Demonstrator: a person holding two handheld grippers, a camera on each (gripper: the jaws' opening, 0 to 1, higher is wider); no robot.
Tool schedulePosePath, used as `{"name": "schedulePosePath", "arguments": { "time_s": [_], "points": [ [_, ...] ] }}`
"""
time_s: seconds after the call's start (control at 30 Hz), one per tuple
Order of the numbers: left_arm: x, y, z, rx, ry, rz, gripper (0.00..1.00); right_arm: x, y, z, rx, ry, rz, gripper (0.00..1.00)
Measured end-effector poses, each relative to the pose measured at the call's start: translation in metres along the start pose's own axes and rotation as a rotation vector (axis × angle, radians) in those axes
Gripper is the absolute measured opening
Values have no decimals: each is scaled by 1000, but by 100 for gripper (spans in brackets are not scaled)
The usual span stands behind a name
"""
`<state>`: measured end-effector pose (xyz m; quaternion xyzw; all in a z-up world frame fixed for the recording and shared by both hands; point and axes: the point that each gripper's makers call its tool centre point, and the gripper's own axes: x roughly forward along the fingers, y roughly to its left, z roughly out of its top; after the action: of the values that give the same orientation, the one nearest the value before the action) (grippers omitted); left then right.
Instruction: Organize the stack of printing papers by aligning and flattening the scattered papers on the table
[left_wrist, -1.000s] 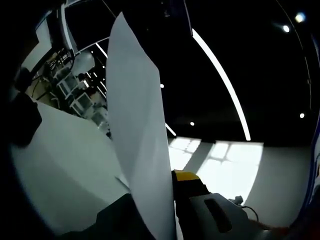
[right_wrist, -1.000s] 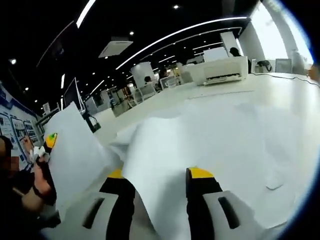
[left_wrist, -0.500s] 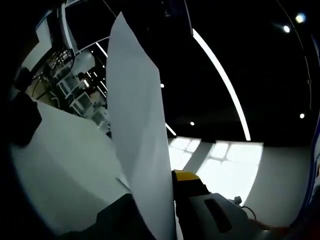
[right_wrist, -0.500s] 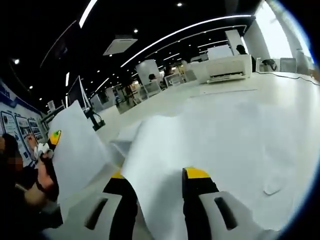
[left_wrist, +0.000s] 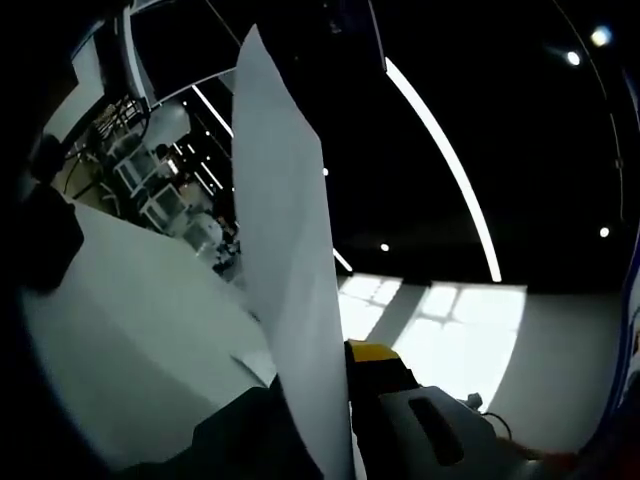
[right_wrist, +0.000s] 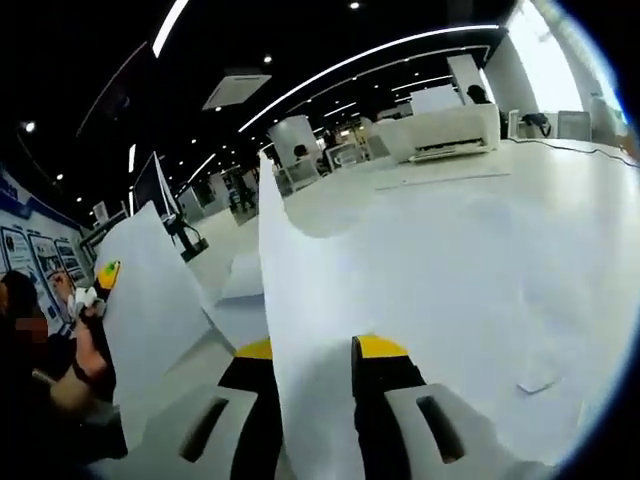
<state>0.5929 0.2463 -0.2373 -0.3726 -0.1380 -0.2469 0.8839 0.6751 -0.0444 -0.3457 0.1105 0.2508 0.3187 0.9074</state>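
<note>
Both my tongs have paper pinched, so the relation that matters is how the two sheets sit vs each other and vs the bench.

Left tongs (left_wrist: 325, 400): jaws closed down on a sheet (left_wrist: 285, 260), which passes between them and stands up edge-on, long axis running away from the tongs toward the top of the left gripper view. It's off the bench (left_wrist: 130, 330), which lies lower left in that view, pale and bare there.

Right tongs (right_wrist: 312, 352): jaws nearly together w/ a second sheet (right_wrist: 310, 300) gripped between the yellow tips. That sheet rises straight up from the tongs, its edge curling at the top, and it's part of the spread of scattered papers (right_wrist: 470, 260) lying loose over the bench to the right. Far side of the bench has a printer (right_wrist: 445, 130).

In the right gripper view the left tongs' sheet (right_wrist: 150, 300) stands well left of my right-hand sheet, tilted, w/ a hand (right_wrist: 85, 370) below it; yellow tip of the left tongs (right_wrist: 106, 273) peeks at its edge. The two sheets are apart, not touching, both roughly upright, long axes close to parallel.

My read: the next move turns on closing that side-to-side gap, then laying both flat. The scattered pile is on the right tongs' side, so the right is nearer; I'd bring left over to it. Risk: creasing at the pinch points.
</note>
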Motion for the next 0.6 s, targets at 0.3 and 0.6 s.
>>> {"name": "schedulePosePath", "arguments": {
  "time_s": [0.3,0.6],
  "points": [
    [0,0,0,1,0,-1,6,-4,0,7,38,-49,4,10],
    [0,0,0,2,-3,1,6,-10,0,15,119,-104,17,3]
  ]
}}
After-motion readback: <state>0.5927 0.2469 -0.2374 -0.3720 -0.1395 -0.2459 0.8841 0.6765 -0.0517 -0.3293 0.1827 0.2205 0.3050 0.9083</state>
